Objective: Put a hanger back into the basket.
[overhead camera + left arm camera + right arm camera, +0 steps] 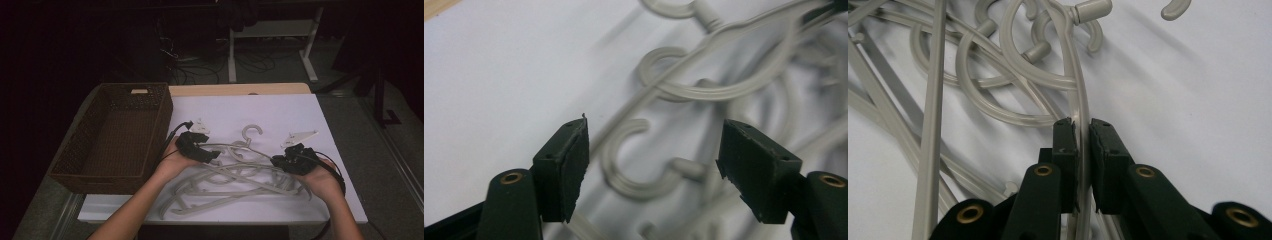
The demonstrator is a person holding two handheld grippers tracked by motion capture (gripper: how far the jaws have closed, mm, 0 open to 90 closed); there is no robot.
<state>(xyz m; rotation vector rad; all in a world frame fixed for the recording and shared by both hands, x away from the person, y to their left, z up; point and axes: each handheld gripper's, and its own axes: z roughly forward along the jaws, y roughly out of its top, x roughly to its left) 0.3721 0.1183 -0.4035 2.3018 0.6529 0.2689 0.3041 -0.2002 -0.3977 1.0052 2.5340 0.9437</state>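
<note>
Several pale grey plastic hangers [235, 175] lie tangled in a pile on the white table [280, 110]. My left gripper [215, 156] is at the pile's left end, open. In the left gripper view, my left gripper [654, 150] has its jaws wide apart above a hook [634, 175] without touching it. My right gripper [276, 161] is at the pile's right end. In the right gripper view, my right gripper [1084, 127] is shut on the thin curved arm of one hanger [1077, 95], which runs up between the pads toward its hook.
A dark woven basket [165, 120] stands empty at the table's left side, close beside my left hand. One hanger hook [252, 131] sticks out at the back of the pile. Bare white tabletop lies behind the hangers.
</note>
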